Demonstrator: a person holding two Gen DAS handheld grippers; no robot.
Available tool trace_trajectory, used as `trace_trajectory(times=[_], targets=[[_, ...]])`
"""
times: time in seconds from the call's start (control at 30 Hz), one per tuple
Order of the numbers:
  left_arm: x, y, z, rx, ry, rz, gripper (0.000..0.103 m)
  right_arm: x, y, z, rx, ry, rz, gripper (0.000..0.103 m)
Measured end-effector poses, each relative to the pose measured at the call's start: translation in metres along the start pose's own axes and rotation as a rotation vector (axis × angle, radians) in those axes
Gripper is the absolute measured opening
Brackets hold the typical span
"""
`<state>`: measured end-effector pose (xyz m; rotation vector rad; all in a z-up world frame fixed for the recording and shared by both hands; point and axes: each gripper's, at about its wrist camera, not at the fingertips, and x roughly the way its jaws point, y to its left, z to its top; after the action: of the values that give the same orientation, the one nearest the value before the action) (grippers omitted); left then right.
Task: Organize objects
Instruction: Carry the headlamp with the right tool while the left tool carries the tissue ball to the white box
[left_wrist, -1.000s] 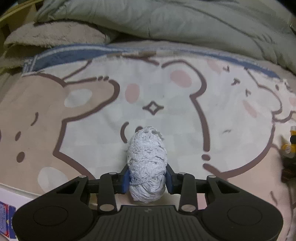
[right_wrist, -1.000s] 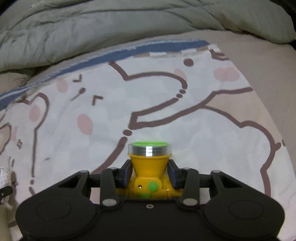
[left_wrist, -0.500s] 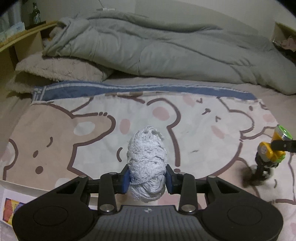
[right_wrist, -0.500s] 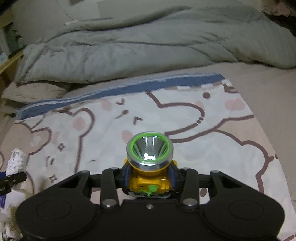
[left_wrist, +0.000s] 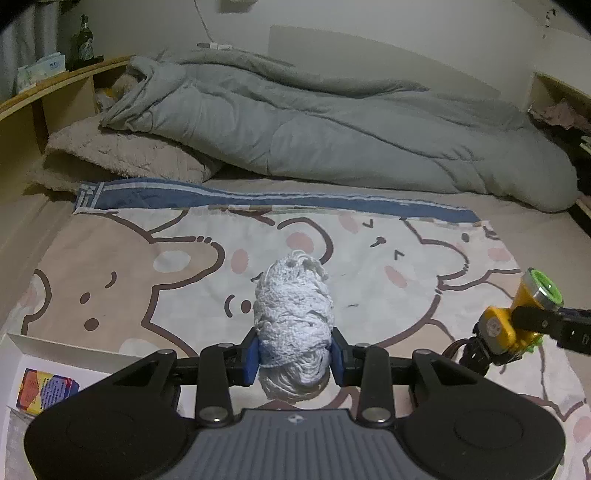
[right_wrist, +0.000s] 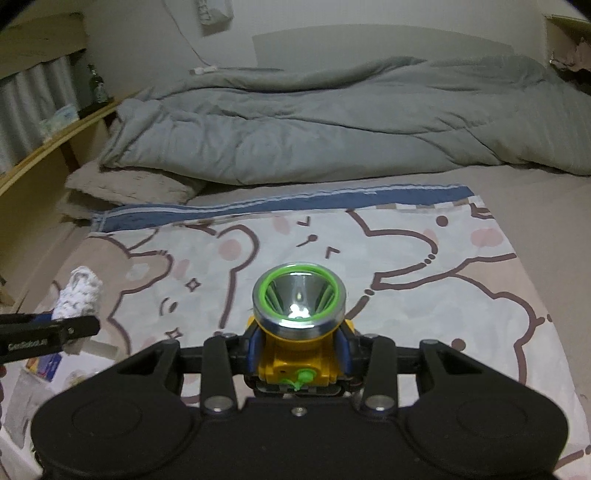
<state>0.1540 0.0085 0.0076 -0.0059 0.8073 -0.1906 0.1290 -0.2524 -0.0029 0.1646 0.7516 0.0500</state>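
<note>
Above the bear-print sheet (left_wrist: 192, 266) spread over the bed, the left gripper (left_wrist: 294, 360) holds a white yarn ball (left_wrist: 293, 325) clear of the fabric, its blue-padded jaws pinching the lower part of the ball from both sides; the ball sticks out forward beyond the jaws; to the right in the same view, the right gripper (right_wrist: 299, 350) holds a yellow headlamp (left_wrist: 517, 321), its jaws pressed on the yellow body just behind the green-rimmed silver reflector, which faces away from the wrist camera toward the far end of the bed; dark straps hang below the lamp; at the near left edge, a white box (left_wrist: 44, 373) with a small colourful packet inside lies just beside the sheet; far across the bed lies a rumpled grey duvet (left_wrist: 332, 140); at its left end a fluffy beige pillow (left_wrist: 122, 158); on the far left a wooden shelf (left_wrist: 55, 88) carries a dark bottle (left_wrist: 83, 40).
</note>
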Motion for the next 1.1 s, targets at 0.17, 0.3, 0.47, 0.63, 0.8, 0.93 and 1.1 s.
trace_trajectory(times=[0.17, 0.3, 0.47, 0.63, 0.8, 0.93, 1.1], targets=[[-0.017, -0.002, -0.007, 0.002, -0.019, -0.012, 0.039, -0.018, 0.011, -0.009, -0.012, -0.021, 0.013, 0.040], [-0.028, 0.000, -0.013, 0.003, -0.028, -0.013, 0.039, -0.029, 0.019, -0.016, -0.025, -0.033, 0.026, 0.040], [-0.044, 0.007, -0.020, 0.010, -0.040, -0.007, 0.039, -0.043, 0.027, -0.023, -0.039, -0.045, 0.046, 0.040], [-0.071, 0.026, -0.025, 0.012, -0.070, -0.001, 0.039, -0.055, 0.042, -0.028, -0.066, -0.055, 0.073, 0.040], [-0.097, 0.054, -0.030, 0.002, -0.105, 0.029, 0.039, -0.060, 0.064, -0.028, -0.093, -0.056, 0.115, 0.040], [-0.108, 0.080, -0.037, -0.013, -0.106, 0.069, 0.039, -0.066, 0.090, -0.027, -0.119, -0.068, 0.161, 0.040], [-0.120, 0.119, -0.051, -0.039, -0.097, 0.116, 0.039, -0.069, 0.126, -0.027, -0.152, -0.067, 0.232, 0.040]])
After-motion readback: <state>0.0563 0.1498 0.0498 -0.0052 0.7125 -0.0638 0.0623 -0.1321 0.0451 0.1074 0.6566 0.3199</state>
